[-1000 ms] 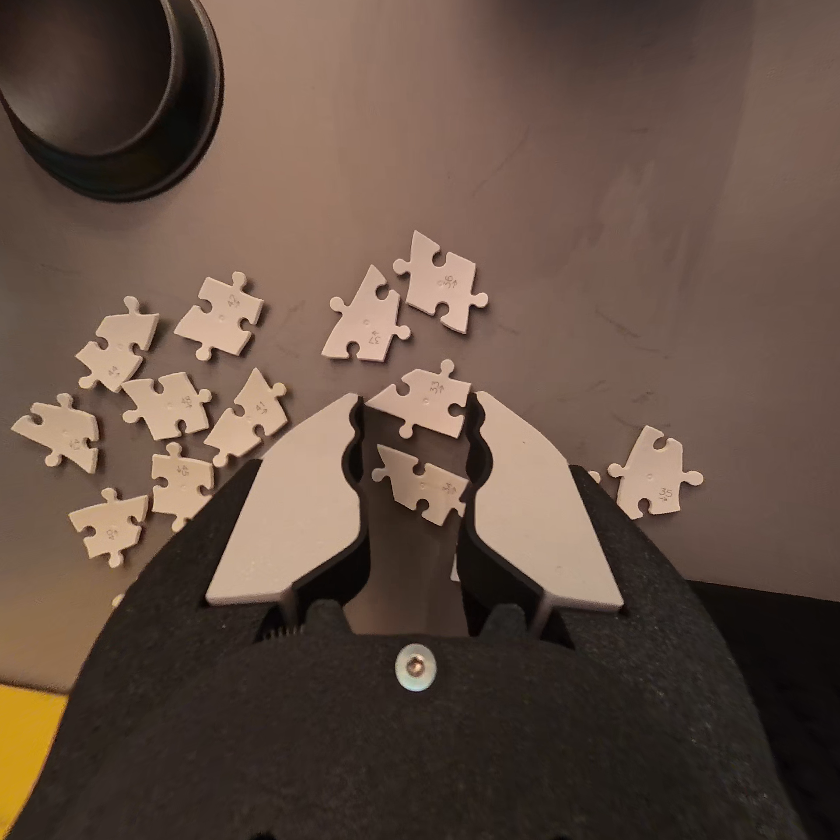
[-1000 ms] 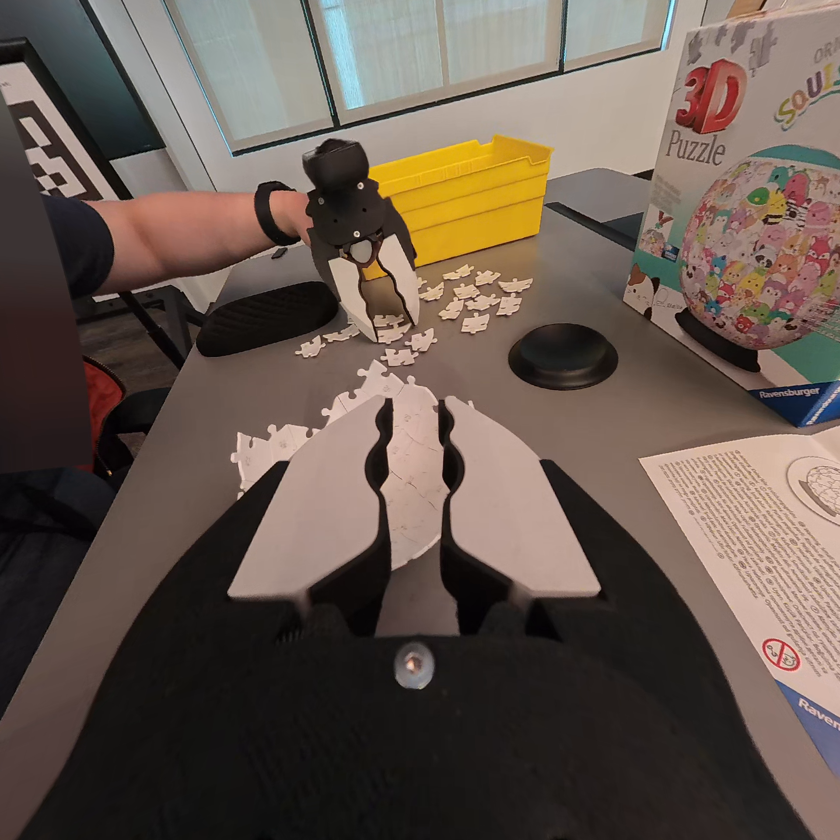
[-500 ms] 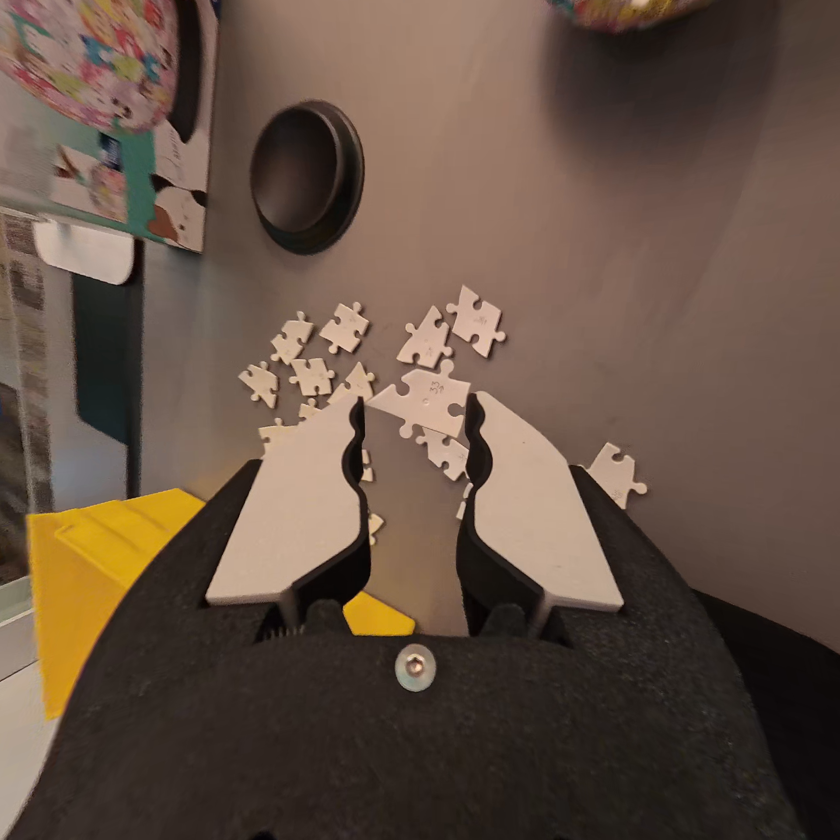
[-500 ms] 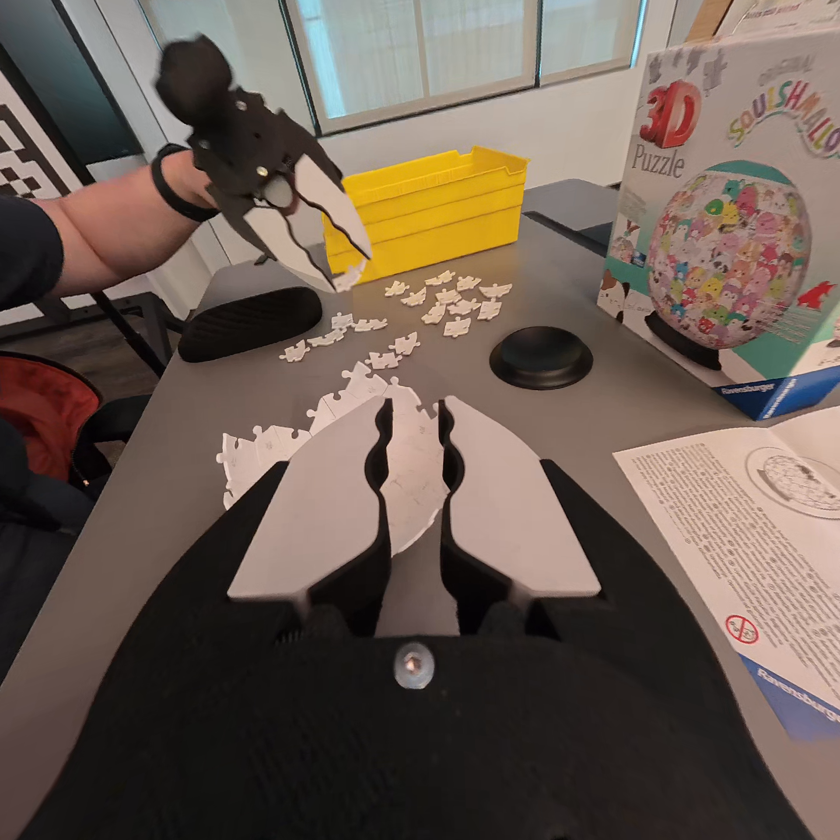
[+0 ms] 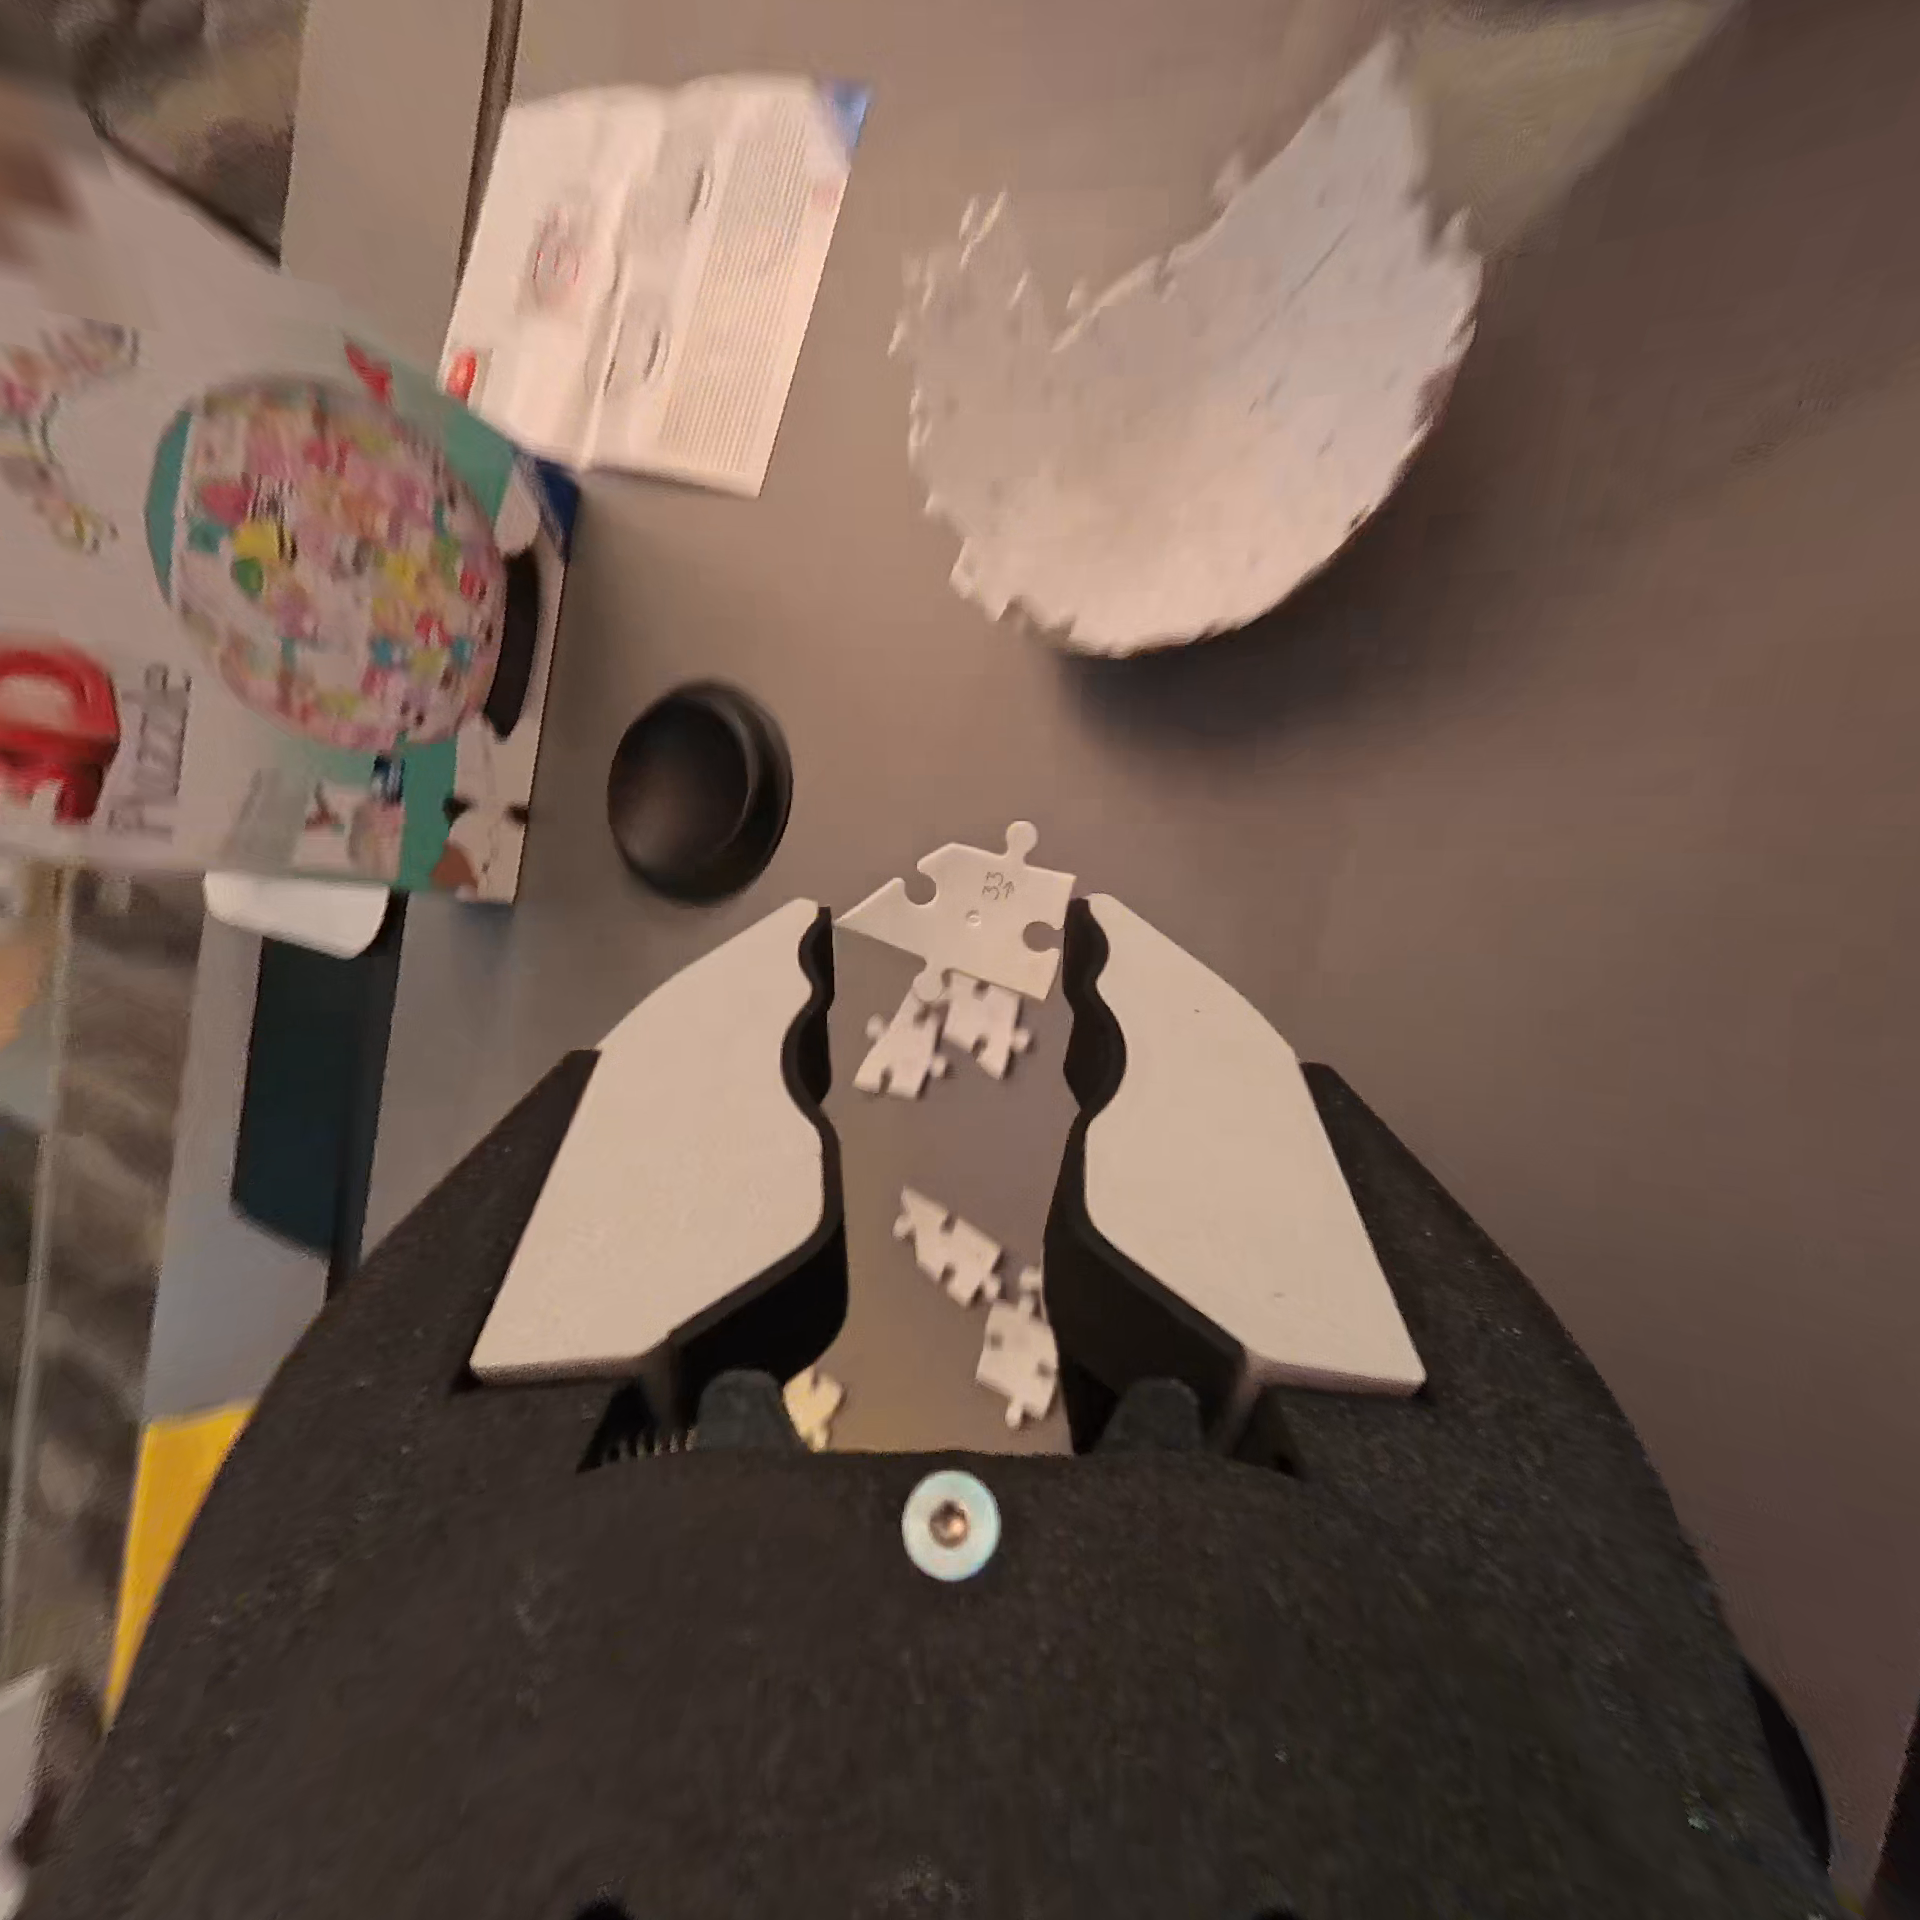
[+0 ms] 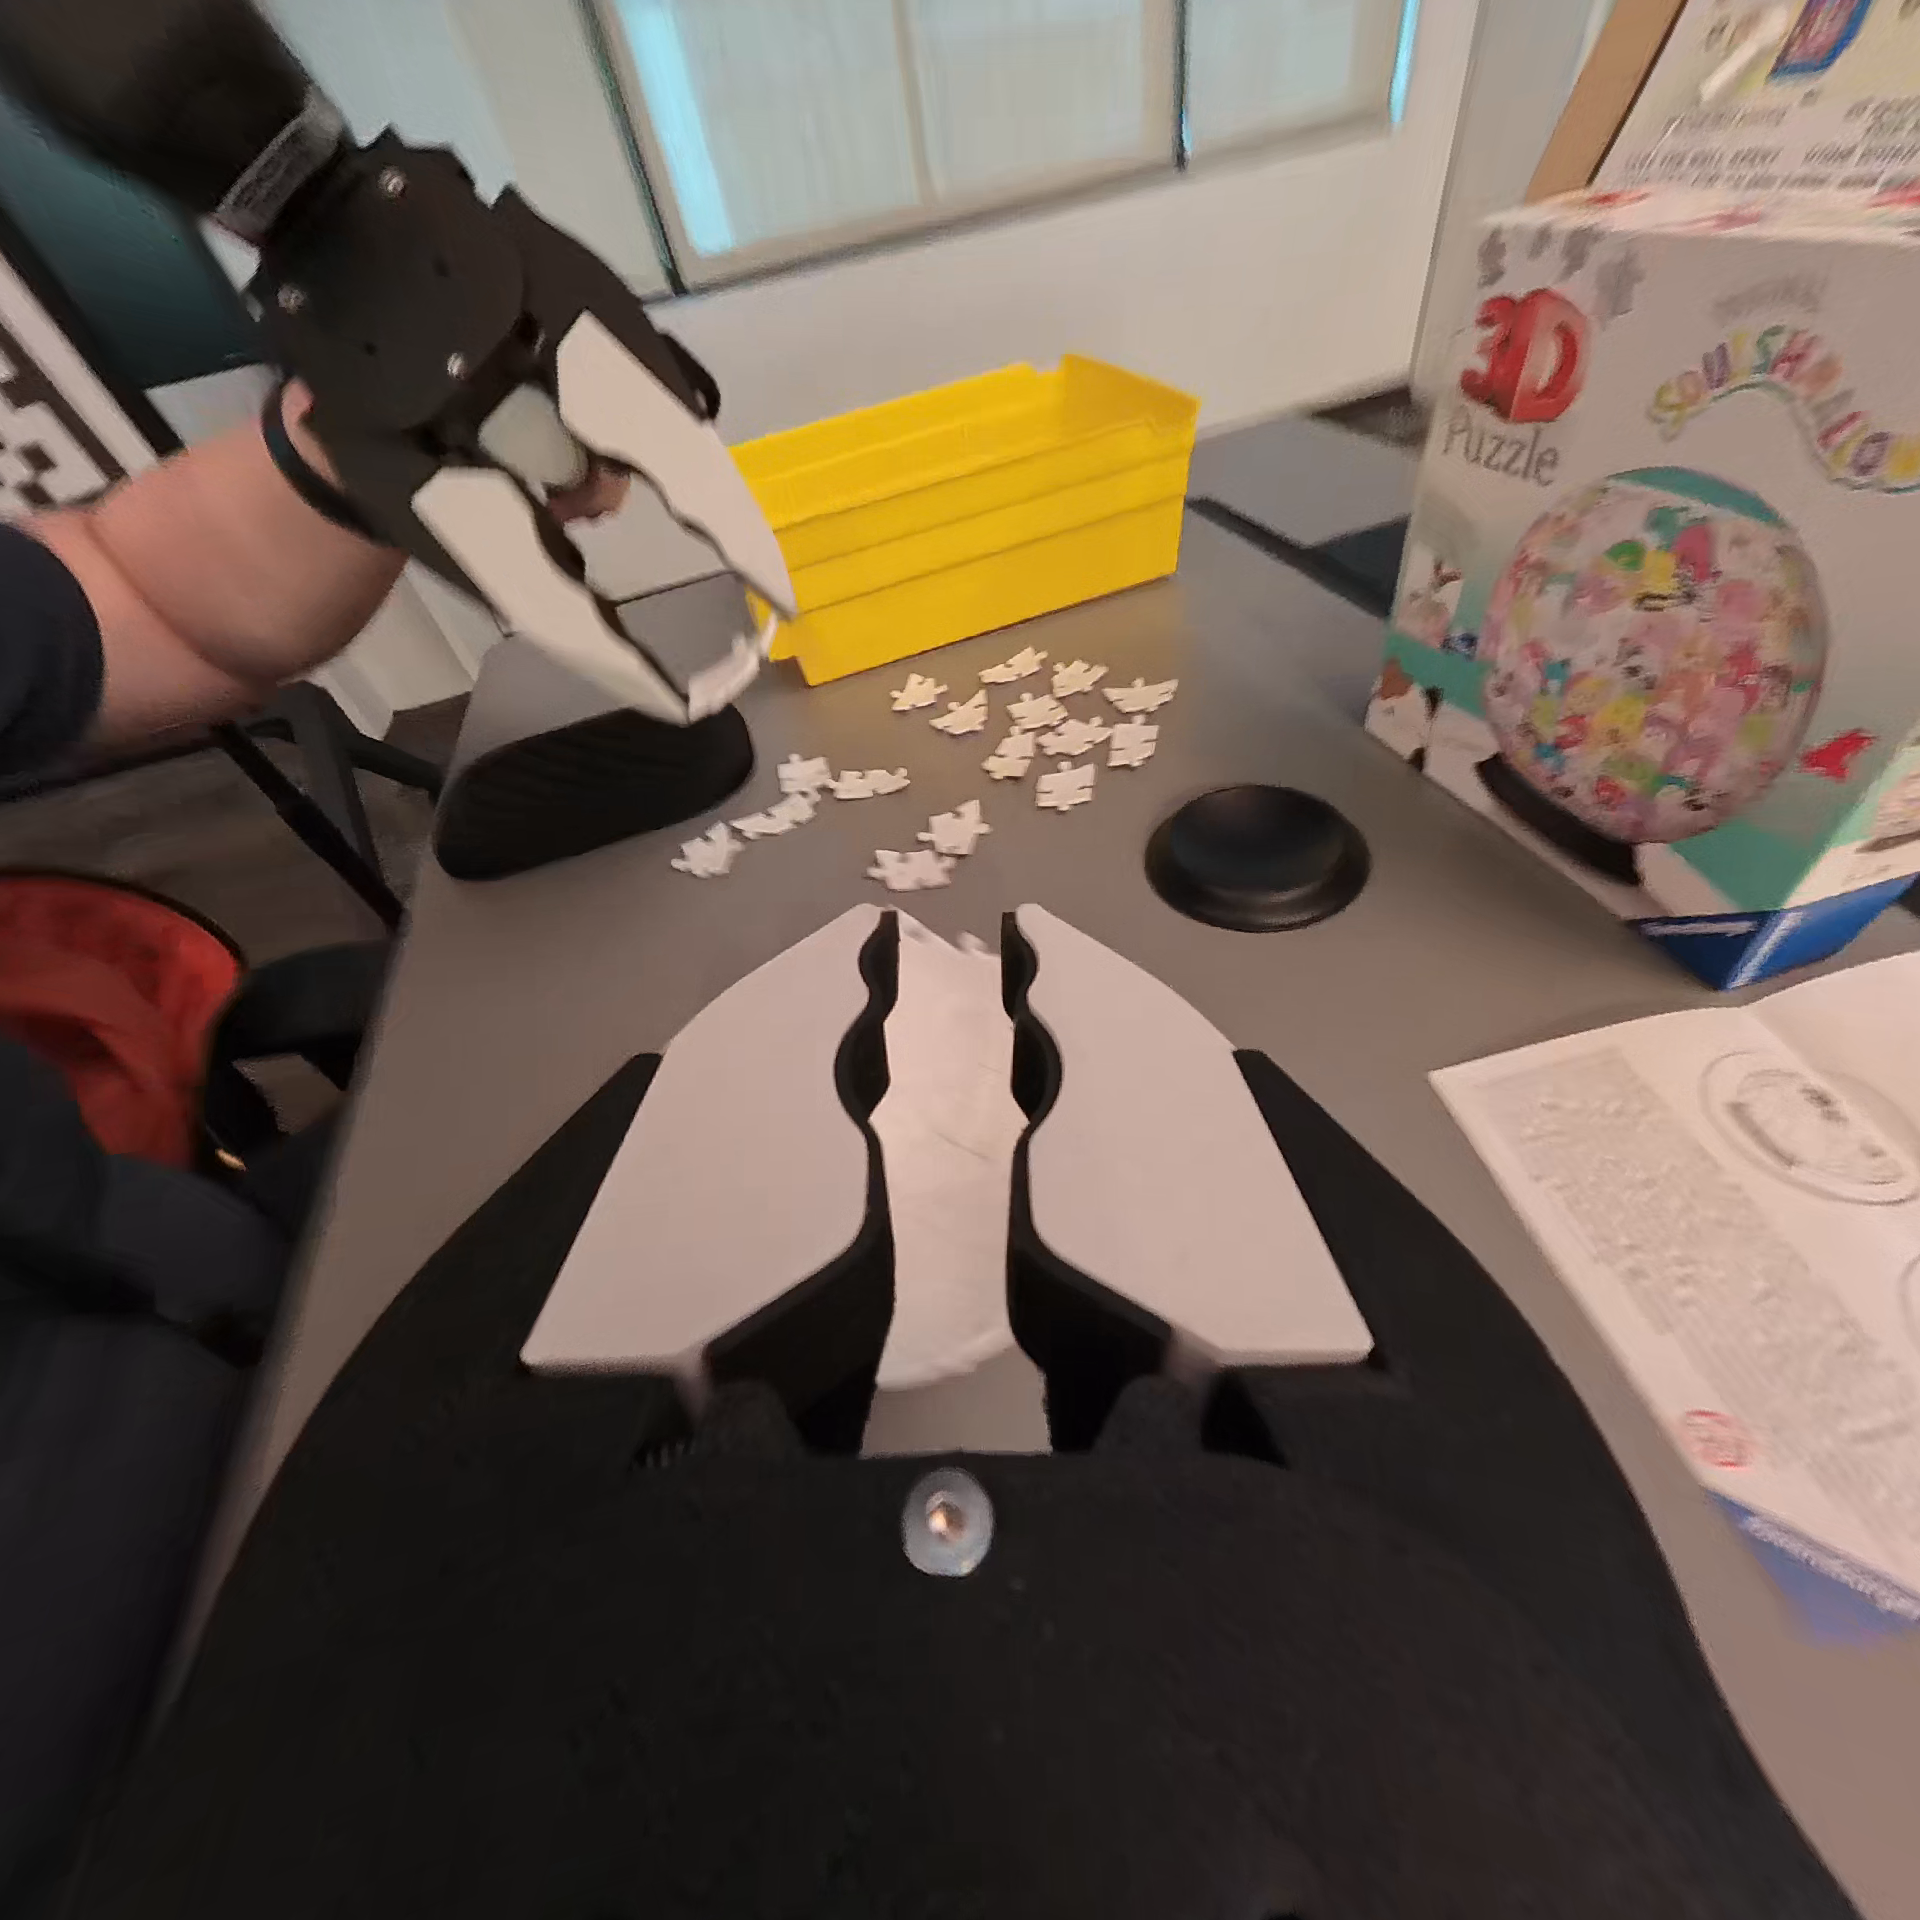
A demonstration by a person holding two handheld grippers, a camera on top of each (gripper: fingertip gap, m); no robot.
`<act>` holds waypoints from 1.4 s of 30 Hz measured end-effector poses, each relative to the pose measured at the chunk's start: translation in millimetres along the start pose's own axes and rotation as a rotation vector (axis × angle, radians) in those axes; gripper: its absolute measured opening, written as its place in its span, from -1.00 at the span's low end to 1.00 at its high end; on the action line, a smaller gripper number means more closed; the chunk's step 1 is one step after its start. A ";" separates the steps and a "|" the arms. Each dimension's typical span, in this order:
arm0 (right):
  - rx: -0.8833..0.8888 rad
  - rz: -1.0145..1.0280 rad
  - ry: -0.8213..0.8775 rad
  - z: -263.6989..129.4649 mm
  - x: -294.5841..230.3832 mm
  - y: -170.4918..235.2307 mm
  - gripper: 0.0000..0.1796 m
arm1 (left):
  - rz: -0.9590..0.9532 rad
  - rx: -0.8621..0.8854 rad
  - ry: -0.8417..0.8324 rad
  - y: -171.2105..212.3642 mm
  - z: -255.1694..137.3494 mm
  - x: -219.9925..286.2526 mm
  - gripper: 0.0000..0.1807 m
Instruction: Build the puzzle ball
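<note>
- The left gripper [image 5: 951,920] has risen off the desk [image 6: 582,997], pinching 1 puzzle piece [image 5: 971,914].
- The right gripper [image 6: 940,925] clamps the half-built shell [image 6: 940,1143] near the desk's front edge.
- Align tabs squarely, then press gently.

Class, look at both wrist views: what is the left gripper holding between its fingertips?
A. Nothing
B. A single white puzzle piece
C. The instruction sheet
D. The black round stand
B: the left gripper pinches a single white puzzle piece at its tips, raised above the loose pieces on the table.
</note>
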State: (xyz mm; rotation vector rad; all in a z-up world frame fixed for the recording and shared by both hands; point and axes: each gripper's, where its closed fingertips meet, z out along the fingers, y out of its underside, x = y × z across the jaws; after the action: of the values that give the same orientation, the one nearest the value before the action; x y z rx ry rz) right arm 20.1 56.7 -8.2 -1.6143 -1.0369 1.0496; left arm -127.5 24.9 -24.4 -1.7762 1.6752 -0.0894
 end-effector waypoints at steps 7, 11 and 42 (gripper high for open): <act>-0.230 0.120 -0.119 32.4 -61.4 -15.8 -0.78 | 0.118 0.274 0.070 -77.2 -4.1 23.9 -0.53; -0.229 0.211 -0.132 37.6 -62.0 -21.7 -0.78 | 0.209 0.313 0.071 -95.7 1.0 33.9 -0.53; -0.230 0.223 0.169 -13.2 24.4 57.9 -0.97 | -0.277 0.489 0.594 -112.3 116.6 -39.1 -0.14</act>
State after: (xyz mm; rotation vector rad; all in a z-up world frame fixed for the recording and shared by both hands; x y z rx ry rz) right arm 48.7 63.6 -65.3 -2.0056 -0.9045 0.9445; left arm 19.1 102.3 -40.5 -1.6643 1.5770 -1.1441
